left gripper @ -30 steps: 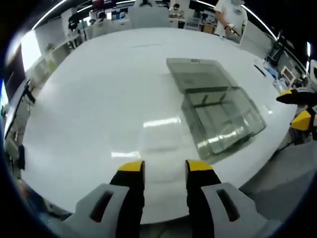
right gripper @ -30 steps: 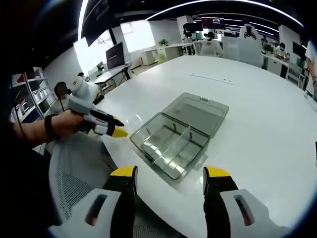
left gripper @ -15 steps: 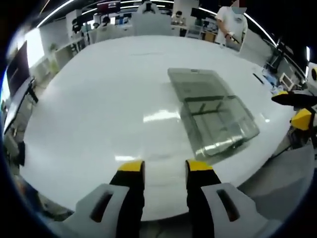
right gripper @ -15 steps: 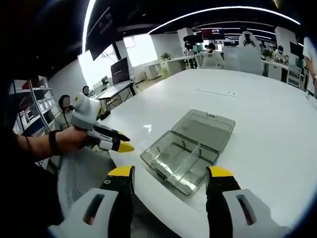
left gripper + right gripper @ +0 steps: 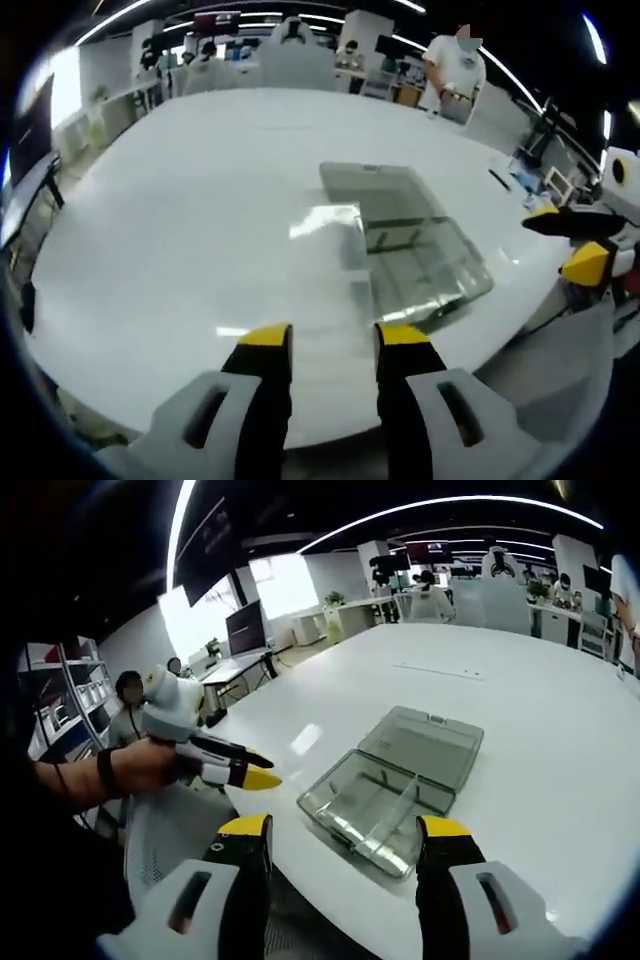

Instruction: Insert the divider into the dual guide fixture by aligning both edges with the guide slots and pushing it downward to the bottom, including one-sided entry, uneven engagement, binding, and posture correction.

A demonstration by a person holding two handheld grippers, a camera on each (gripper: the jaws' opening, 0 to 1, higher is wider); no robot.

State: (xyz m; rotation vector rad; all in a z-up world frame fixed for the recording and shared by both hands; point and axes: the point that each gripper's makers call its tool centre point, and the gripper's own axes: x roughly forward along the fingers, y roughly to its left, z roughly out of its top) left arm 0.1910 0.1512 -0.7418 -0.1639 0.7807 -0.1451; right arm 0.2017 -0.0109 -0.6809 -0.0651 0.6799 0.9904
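No legible text, labels or nos. anywhere; monitors too blurred.

Count: one box, one divider, two grippers

One clear fixture box (image 5: 395, 785) with open lid lies on one white table (image 5: 540, 720); one divider (image 5: 398, 802) stands inside. Left gripper (image 5: 327, 336) and right gripper (image 5: 345, 826): two yellow-tipped jaws each.

right gripper (image 5: 343, 832) open above the table (image 5: 560, 740) edge; clear box (image 5: 392, 785) lies open, divider (image 5: 397, 807) inside.
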